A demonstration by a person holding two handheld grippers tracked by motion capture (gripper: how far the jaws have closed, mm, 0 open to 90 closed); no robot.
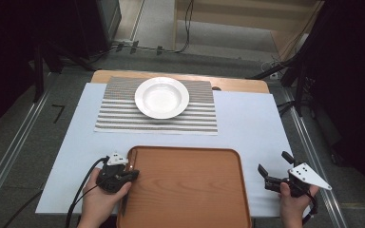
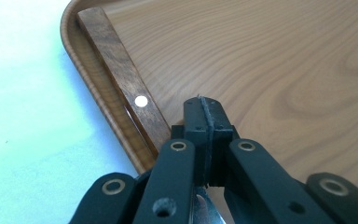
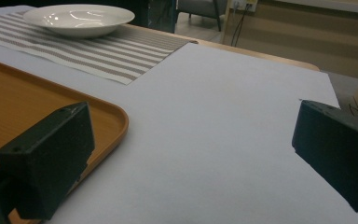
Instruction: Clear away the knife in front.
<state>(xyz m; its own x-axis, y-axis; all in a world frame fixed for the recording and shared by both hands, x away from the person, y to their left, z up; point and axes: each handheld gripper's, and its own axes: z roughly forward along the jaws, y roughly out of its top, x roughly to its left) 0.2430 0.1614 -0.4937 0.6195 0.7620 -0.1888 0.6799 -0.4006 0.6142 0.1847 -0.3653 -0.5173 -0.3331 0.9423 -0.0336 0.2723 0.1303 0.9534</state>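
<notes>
At the tray's left edge, the left gripper [image 1: 123,172] hangs over the rim of the wooden tray [image 1: 190,190], its jaws pressed together with no gap; a sliver of bright metal shows between the linkage below them, but whether anything is gripped cannot be told. In the left gripper view, a dark wooden strip [image 2: 121,79] with a pale round dot lies just inside the tray's left rim [image 2: 93,88], its long axis running along that rim. It sits just left of the closed tips and extends ahead of them, close beside but not between them. The left gripper [image 2: 204,114] is clearly the nearer one. Well apart, off the tray's right side, the right gripper [image 1: 274,166] hovers over the pale table cover [image 1: 247,123] with jaws spread wide and empty. A white bowl [image 1: 162,97] rests on a striped mat [image 1: 119,118] beyond.
</notes>
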